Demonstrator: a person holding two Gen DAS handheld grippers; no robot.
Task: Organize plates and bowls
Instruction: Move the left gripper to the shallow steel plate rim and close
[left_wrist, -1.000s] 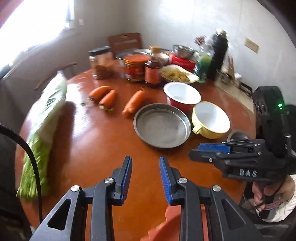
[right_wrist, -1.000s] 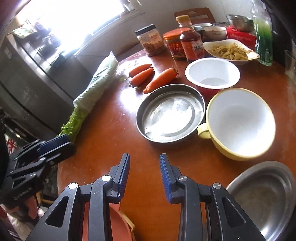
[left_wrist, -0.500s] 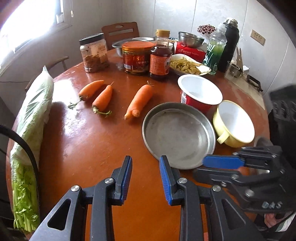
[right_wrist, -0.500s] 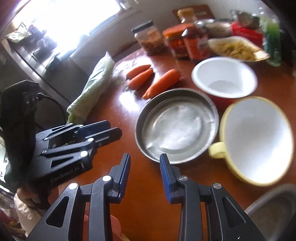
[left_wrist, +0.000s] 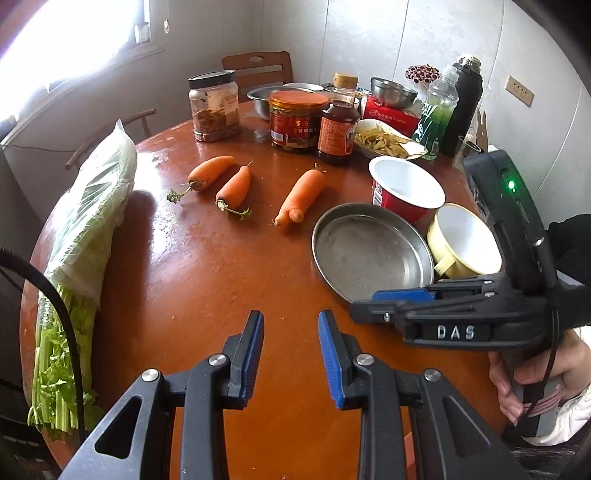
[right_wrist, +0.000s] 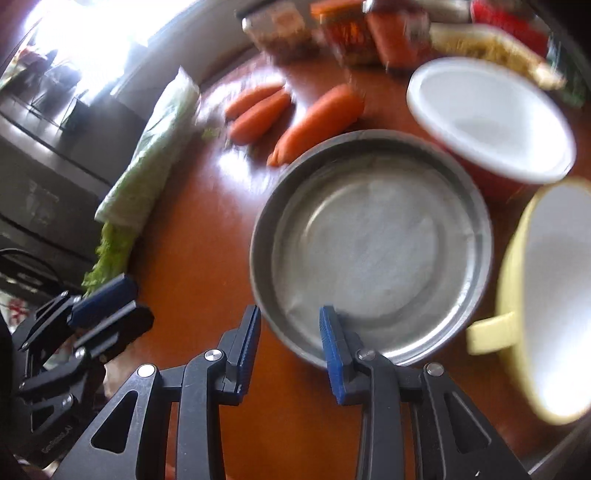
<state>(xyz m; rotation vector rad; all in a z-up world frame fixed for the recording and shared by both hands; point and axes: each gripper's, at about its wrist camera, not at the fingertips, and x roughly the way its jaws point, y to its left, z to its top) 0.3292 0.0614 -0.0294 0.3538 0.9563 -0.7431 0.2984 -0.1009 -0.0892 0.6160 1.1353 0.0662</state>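
Moved in since a second ago: right hand-held gripper (right_wrist: 290, 321) now straddling near rim of steel plate (right_wrist: 373, 243), one blue pad over the rim, other outside; jaws apart, nothing clamped. Left hand-held gripper (left_wrist: 290, 326) jaws apart, empty, over bare desk (left_wrist: 207, 266).

Containers: steel plate empty. Red bowl (left_wrist: 406, 188) white inside, empty, touching plate's far rim. Yellow bowl (left_wrist: 465, 240) empty, handle toward plate, just beside it. Oval dish (left_wrist: 388, 142) holds yellowish strips. Jars and sauce bottle (left_wrist: 338, 125) clustered at far side. Steel bowl (left_wrist: 393, 90) on red box.

Room: three carrots (left_wrist: 301, 195) left of plate; bagged greens (left_wrist: 85, 229) along left desk edge. Open desk between greens and plate.
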